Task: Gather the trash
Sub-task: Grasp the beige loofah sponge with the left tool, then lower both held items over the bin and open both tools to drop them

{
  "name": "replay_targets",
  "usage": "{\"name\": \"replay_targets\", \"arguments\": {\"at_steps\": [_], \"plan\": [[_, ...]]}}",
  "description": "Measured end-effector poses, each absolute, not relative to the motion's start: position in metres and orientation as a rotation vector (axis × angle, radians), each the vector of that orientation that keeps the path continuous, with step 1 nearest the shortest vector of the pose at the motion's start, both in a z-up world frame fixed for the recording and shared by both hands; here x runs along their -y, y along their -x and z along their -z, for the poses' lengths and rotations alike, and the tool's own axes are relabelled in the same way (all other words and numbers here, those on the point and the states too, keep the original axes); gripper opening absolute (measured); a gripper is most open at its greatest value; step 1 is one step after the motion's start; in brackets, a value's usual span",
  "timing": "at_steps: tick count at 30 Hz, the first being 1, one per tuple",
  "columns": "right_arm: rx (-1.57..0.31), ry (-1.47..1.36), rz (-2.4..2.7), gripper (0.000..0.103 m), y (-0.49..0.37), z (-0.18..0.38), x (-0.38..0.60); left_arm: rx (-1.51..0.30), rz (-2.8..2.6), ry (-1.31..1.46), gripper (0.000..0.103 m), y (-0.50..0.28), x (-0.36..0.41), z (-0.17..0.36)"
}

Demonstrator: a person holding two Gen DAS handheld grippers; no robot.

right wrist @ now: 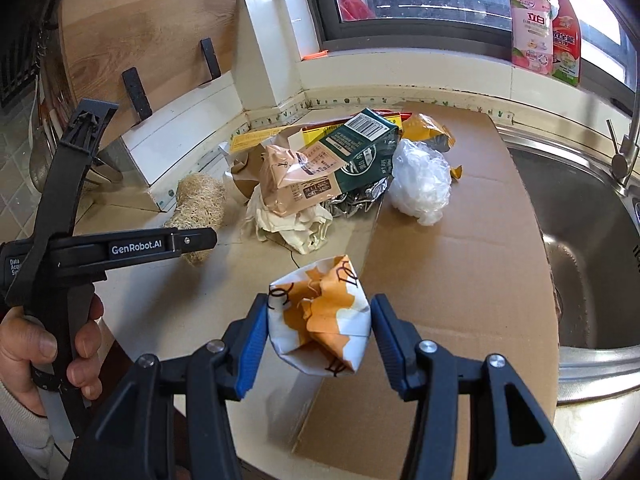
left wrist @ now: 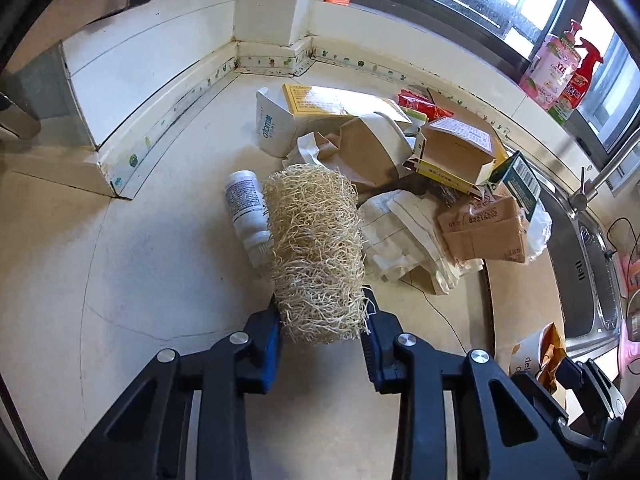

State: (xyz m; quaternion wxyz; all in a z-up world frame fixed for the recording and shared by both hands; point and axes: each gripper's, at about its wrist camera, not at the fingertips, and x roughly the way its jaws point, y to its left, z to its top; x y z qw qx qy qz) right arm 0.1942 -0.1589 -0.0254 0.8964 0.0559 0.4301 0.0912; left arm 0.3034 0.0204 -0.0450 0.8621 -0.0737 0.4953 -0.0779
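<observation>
The left gripper [left wrist: 323, 320] grips the near end of a straw-coloured loofah [left wrist: 316, 252], its blue pads pressed against the fibres on both sides; the loofah reaches away over the pale countertop [left wrist: 140, 280], just beside a white bottle [left wrist: 246, 210] lying on its side. The right gripper [right wrist: 320, 328] holds a crumpled orange-and-white paper cup [right wrist: 320, 316] between its pads, above a flat sheet of cardboard [right wrist: 460, 260]. Beyond lies the trash heap: a dark green carton [right wrist: 360, 148], a tan packet [right wrist: 292, 180], crumpled paper [right wrist: 292, 228] and a balled clear plastic bag [right wrist: 420, 180]. A steel sink [right wrist: 580, 220] lies to the right, and two cleaner bottles [right wrist: 544, 24] stand on the windowsill.
</observation>
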Motion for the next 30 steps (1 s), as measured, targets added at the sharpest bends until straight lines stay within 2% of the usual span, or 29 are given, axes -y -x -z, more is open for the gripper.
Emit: {"name": "replay_targets", "arguments": {"at_steps": [16, 22, 30], "plan": [[-0.855, -0.146, -0.202, 0.051, -0.095, -0.008, 0.141, -0.853, 0.248, 0.057, 0.033, -0.131, -0.029, -0.012], [-0.875, -0.133, -0.188, 0.051, -0.059, 0.000, 0.134, -0.832, 0.252, 0.063, 0.034, -0.070, -0.029, -0.001], [-0.928, -0.079, -0.163, 0.051, -0.020, 0.034, 0.121, -0.858, 0.199, 0.086, 0.034, -0.034, -0.040, 0.040]]}}
